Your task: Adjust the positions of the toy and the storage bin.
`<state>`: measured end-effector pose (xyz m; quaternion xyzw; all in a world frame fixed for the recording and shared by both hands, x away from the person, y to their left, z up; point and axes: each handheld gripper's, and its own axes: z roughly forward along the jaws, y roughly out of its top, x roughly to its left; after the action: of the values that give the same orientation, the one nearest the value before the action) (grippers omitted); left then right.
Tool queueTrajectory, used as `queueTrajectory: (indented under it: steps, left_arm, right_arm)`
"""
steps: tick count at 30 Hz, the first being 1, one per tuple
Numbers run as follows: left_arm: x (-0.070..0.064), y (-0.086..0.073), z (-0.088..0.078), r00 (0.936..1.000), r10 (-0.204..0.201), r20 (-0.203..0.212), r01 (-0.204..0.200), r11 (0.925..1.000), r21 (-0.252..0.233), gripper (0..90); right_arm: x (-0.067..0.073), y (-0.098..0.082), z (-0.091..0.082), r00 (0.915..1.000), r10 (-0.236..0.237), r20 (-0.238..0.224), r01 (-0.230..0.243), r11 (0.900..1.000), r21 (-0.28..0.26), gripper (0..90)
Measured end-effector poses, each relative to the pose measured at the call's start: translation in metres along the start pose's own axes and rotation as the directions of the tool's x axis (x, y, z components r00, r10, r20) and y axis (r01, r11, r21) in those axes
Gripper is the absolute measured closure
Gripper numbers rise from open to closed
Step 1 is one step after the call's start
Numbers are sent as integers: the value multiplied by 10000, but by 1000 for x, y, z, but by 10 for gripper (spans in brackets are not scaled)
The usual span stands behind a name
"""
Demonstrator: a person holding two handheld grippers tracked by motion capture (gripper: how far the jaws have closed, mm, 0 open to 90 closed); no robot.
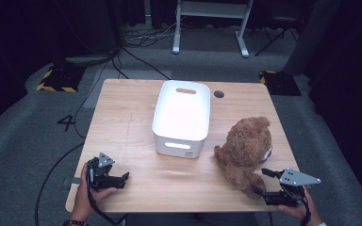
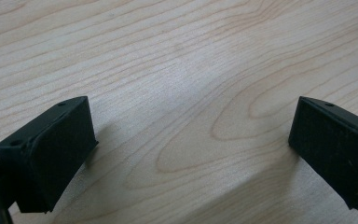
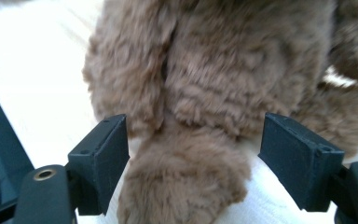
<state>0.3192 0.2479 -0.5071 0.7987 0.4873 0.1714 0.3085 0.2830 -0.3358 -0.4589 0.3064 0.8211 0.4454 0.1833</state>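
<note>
A brown plush teddy bear (image 1: pixel 246 147) sits on the wooden table (image 1: pixel 122 117), to the right of a white plastic bin (image 1: pixel 181 115). My right gripper (image 1: pixel 260 181) is at the bear's near side, by the table's front right corner. In the right gripper view my right gripper (image 3: pixel 193 126) is open, its jaws on either side of one furry limb of the bear (image 3: pixel 186 177), with a gap to the right pad. My left gripper (image 1: pixel 124 178) rests low at the front left. In the left gripper view it (image 2: pixel 191 112) stands open over bare wood (image 2: pixel 177 70).
The bin has handle slots and stands at the middle back of the table. A round cable hole (image 1: pixel 219 94) lies near the far edge. Grey carpet, cables and a white stand's legs (image 1: pixel 209 28) lie beyond the table.
</note>
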Motion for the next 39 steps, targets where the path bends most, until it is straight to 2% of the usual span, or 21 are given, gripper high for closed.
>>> queueTrajectory:
  steps: [6, 11, 15, 25, 31, 34, 37, 39]
  left_arm:
    - [0, 0, 0, 10000, 4, -1, -4, 10000, 5, 5]
    - [0, 0, 0, 10000, 2, 2, -2, 10000, 4, 5]
    - [0, 0, 0, 10000, 3, 3, -3, 10000, 6, 5]
    - [0, 0, 0, 10000, -23, 16, 23, 10000, 37, 2]
    - [-1, 1, 1, 10000, -53, 7, 53, 10000, 12, 2]
    - [-1, 1, 1, 10000, -52, 22, 52, 10000, 10, 2]
    - [-1, 1, 1, 10000, -53, 7, 53, 10000, 12, 2]
    - [-1, 1, 1, 10000, -51, 8, 51, 10000, 12, 2]
  right_arm:
    - [3, 9, -3, 9991, -90, 424, 104, 9994, -322, 213]
    - [2, 16, -4, 9981, 51, 619, -13, 9981, -614, 197]
    - [-4, 25, -6, 9970, 219, 742, -145, 9950, -988, 190]
    - [-17, 35, -4, 9951, 565, 806, -448, 9891, -1400, 174]
    - [-17, 40, 5, 9971, 434, 632, -339, 9888, -1452, 163]
    - [-18, 43, 10, 9968, 476, 647, -375, 9881, -1489, 162]
    - [-19, 47, 15, 9951, 504, 849, -375, 9883, -1480, 160]
    - [-20, 49, 18, 9964, 493, 692, -385, 9881, -1491, 159]
